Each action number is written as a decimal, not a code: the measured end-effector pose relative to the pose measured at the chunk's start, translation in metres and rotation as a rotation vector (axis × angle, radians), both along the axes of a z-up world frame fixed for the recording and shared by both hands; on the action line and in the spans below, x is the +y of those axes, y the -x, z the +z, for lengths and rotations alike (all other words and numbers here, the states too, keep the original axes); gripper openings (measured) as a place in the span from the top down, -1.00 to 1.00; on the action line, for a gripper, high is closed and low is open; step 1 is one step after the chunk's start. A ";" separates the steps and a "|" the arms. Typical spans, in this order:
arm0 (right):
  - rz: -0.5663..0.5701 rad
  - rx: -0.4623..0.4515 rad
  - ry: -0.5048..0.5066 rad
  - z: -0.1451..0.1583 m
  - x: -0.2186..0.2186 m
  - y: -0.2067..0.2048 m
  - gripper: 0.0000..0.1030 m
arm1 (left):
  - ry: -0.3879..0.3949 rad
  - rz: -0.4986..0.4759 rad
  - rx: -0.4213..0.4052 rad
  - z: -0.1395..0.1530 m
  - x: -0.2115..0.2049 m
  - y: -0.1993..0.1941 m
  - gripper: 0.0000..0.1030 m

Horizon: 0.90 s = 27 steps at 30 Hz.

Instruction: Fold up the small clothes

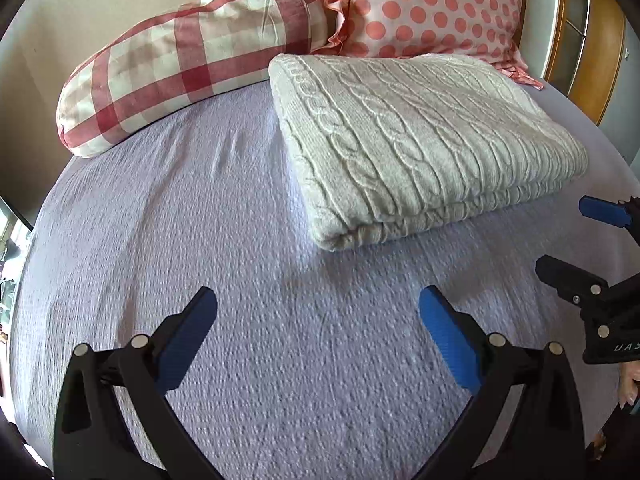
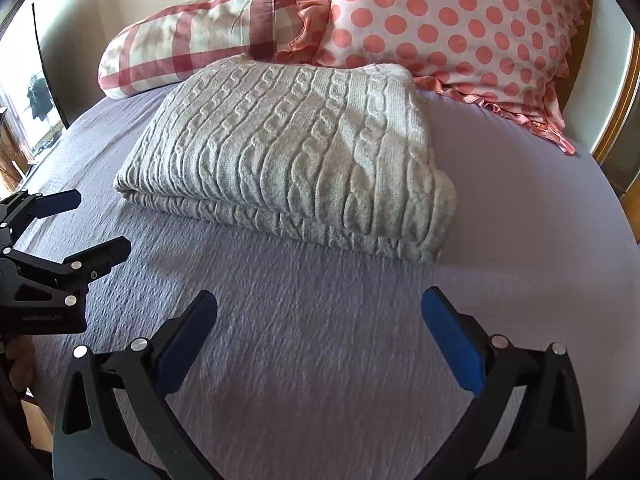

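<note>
Wide bed [image 1: 200, 320] under a textured lilac cover, filling both views. At the head, against the wall, a large white pillow with coral dots [image 1: 432, 4] and, to its left, a red and cream checked bolster [image 1: 180, 64]. In the middle of the bed, a cream cable-knit sweater [image 1: 420, 136], already folded into a thick, neat rectangle, its far edge just touching the dotted pillow. Likely soft, bulky and fairly light, floppy once lifted, the chunky knit easy to pinch yet prone to stretch or snag; best taken at a near corner, through all the layers together. Nearer the camera, well short of the sweater: left gripper [image 1: 318, 312] spread wide, holding nothing; right gripper [image 2: 320, 312] likewise wide and holding nothing. Faint pale lettering on each gripper body, too small and cut off to read; no other label visible.
</note>
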State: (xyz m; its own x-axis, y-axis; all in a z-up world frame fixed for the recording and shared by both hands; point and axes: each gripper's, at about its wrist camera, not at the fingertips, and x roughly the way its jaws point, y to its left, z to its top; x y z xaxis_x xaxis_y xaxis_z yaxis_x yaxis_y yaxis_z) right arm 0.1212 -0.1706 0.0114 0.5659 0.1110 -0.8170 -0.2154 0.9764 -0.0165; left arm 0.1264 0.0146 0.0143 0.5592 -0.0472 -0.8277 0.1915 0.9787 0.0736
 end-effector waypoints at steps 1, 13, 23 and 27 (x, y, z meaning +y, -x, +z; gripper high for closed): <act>-0.007 0.006 0.003 -0.001 -0.001 -0.001 -0.97 | 0.009 0.002 -0.001 0.000 0.001 0.000 -0.96; -0.034 0.047 -0.038 -0.006 -0.007 -0.005 -0.97 | 0.068 0.009 0.029 -0.003 0.009 -0.003 -0.97; -0.035 0.047 -0.038 -0.006 -0.007 -0.005 -0.97 | 0.069 0.009 0.029 -0.003 0.009 -0.004 -0.97; -0.036 0.047 -0.038 -0.006 -0.007 -0.005 -0.97 | 0.069 0.009 0.029 -0.003 0.009 -0.004 -0.97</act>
State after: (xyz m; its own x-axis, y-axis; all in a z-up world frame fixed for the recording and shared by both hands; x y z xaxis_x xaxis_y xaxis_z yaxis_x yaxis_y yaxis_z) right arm 0.1258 -0.1775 0.0051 0.5310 0.1226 -0.8385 -0.1794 0.9833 0.0302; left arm 0.1302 0.0232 0.0110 0.5355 -0.0993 -0.8387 0.1833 0.9831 0.0007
